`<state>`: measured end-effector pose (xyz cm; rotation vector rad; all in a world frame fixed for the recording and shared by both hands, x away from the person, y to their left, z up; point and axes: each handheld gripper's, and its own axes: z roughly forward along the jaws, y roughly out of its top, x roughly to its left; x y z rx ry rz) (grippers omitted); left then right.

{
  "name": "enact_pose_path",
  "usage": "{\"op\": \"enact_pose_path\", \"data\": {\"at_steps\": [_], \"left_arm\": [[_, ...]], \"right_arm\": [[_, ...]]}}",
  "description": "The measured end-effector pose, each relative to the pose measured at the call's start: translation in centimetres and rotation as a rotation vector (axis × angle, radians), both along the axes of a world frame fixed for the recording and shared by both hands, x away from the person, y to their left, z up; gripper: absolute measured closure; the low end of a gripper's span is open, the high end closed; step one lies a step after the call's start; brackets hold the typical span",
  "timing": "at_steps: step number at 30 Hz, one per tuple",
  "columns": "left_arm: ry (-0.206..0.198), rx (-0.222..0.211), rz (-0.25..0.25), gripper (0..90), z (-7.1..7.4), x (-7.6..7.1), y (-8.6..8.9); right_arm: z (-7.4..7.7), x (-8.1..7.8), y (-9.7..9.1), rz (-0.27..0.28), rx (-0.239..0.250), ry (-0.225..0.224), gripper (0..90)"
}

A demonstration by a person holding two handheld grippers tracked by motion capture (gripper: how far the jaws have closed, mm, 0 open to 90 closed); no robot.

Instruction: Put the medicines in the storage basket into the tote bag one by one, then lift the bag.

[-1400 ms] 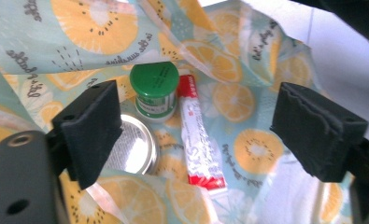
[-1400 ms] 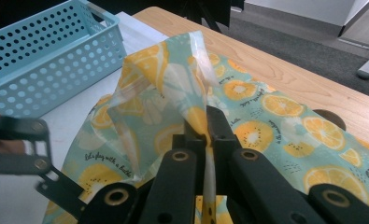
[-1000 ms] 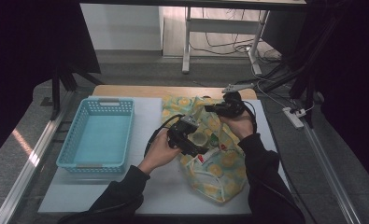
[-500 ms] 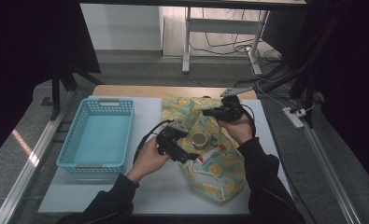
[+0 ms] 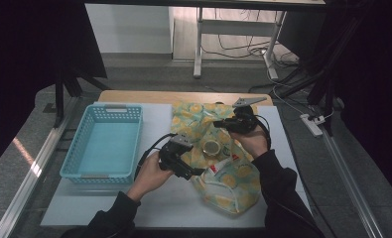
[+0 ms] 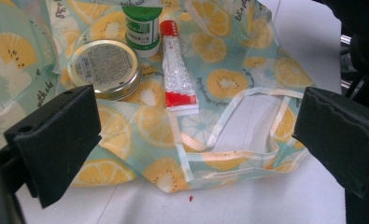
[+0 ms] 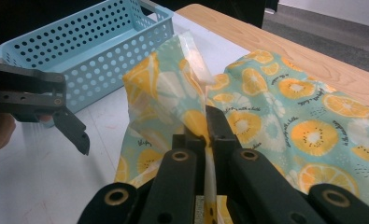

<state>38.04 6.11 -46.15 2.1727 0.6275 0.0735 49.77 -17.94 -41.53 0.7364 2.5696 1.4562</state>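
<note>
A plastic bag printed with orange slices (image 5: 223,183) lies on the white table top, its mouth facing the blue basket. Inside the bag I see a round metal tin (image 6: 105,67), a green-capped bottle (image 6: 142,23) and a red and white tube (image 6: 175,70). My left gripper (image 6: 196,135) is open wide, low over the bag's looped handle (image 6: 252,95) at its near edge. In the high view the left gripper (image 5: 193,166) sits at the bag's left side. My right gripper (image 7: 205,126) is shut on the bag's upper edge and holds that fold lifted; it sits at the bag's far side (image 5: 218,124).
An empty light blue perforated basket (image 5: 106,144) stands left of the bag, also seen past the lifted fold (image 7: 88,46). The wooden table edge (image 7: 247,32) runs behind the bag. Bare white surface (image 5: 149,208) lies in front, near the person's forearms.
My left gripper has drawn left and toward the person, sinking from over the bag's middle to its left edge. The right gripper has kept still with the bag edge in it.
</note>
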Motion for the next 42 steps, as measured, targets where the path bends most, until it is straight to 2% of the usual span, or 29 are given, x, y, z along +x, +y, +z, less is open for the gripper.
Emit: {"op": "enact_pose_path", "data": {"at_steps": [9,15,20,27,29,32,35,42], "left_arm": [[0.017,0.045,0.005,1.0,-0.8,-0.4,-0.5],[0.041,0.044,-0.031,1.2,-1.5,-0.6,-0.8],[0.011,0.100,-0.037,1.3,-2.2,-1.0,-1.2],[0.025,0.104,-0.076,2.4,-3.3,-1.1,-2.3],[0.034,0.099,-0.103,3.6,-3.6,-1.1,-2.7],[0.036,0.111,-0.143,5.8,-4.0,-1.2,-3.5],[0.031,0.130,-0.160,8.4,-4.3,-1.2,-4.3],[0.018,0.184,-0.134,12.9,-5.3,-0.4,-5.7]], "right_arm": [[-0.1,-0.6,0.2,0.012,0.007,0.001,90.0],[-0.3,-1.0,0.3,0.020,0.011,0.002,90.0],[-0.6,-1.3,0.3,0.023,0.020,0.011,90.0],[-1.0,-1.5,0.3,0.025,0.022,0.014,90.0],[-1.0,-1.5,0.4,0.028,0.023,0.013,90.0],[-1.0,-1.5,0.5,0.030,0.020,0.012,90.0],[-1.0,-1.5,0.7,0.033,0.019,0.013,90.0],[-1.0,-1.4,0.9,0.034,0.015,0.013,90.0]]}}
